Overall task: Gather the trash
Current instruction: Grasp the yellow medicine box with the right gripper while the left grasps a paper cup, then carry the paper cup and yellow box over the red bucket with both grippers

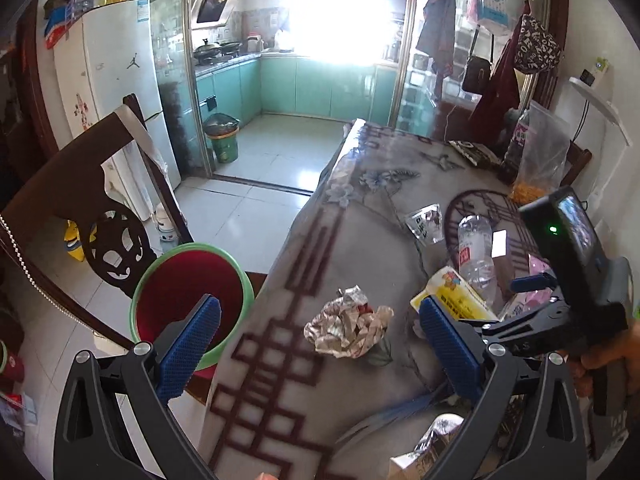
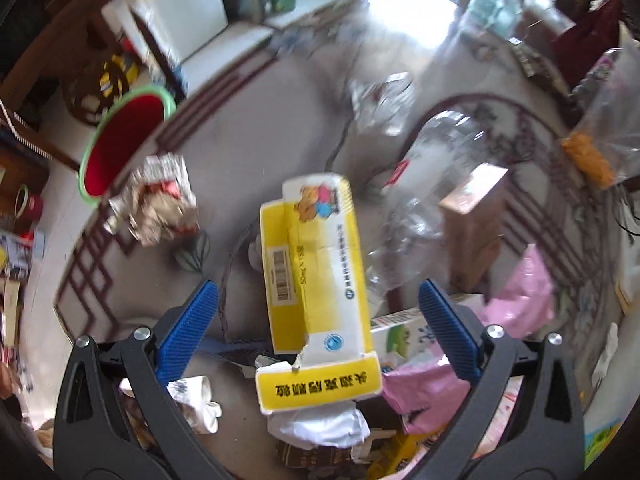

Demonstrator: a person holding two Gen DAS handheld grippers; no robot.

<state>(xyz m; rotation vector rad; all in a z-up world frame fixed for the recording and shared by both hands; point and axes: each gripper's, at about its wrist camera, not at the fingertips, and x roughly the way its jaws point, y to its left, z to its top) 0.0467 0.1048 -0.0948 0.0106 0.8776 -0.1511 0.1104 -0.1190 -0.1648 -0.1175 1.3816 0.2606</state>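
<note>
A crumpled silver foil wrapper lies on the patterned tablecloth between the fingers of my open left gripper. A red bin with a green rim stands on the floor left of the table; it also shows in the right wrist view. My right gripper is open over a flattened yellow medicine box, which lies between its fingers; the box also shows in the left wrist view. A crushed clear plastic bottle lies beside the box, and the foil wrapper lies to the left.
A clear wrapper, a pink bag, a small brown carton and white crumpled paper litter the table. A wooden chair stands left of the bin. A bag of orange snacks lies at the far right.
</note>
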